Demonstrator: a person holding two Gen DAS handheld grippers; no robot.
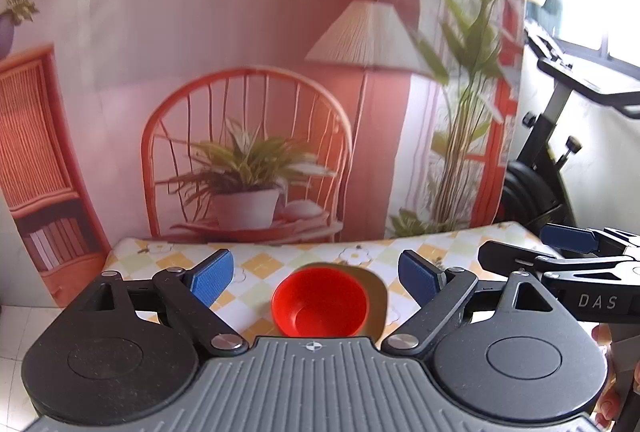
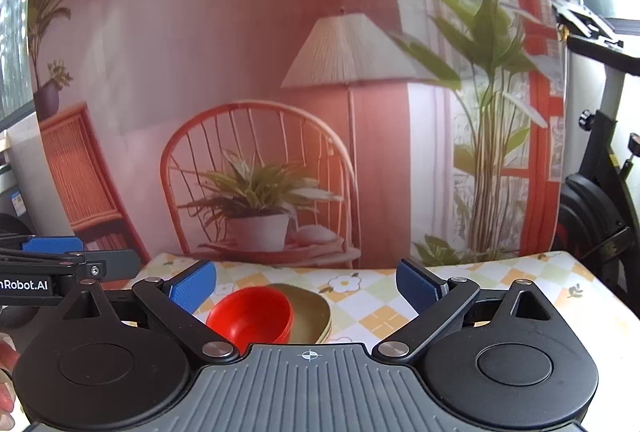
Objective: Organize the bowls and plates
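Red bowls (image 2: 252,314) nested, sitting on stacked tan plates (image 2: 310,312) on the table (image 2: 500,284). Left gripper (image 1: 316,278) and right gripper (image 2: 306,286): fingers spread, holding nothing, hovering above. Stacking looks done; nothing else loose visible.

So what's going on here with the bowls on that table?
A person holds a two-finger gripper in each hand above a table with a checked flower cloth. Both the left gripper and the right gripper are open and empty. On the table, red bowls, apparently nested, sit on stacked gold-green plates. Nothing is being gripped at this moment.
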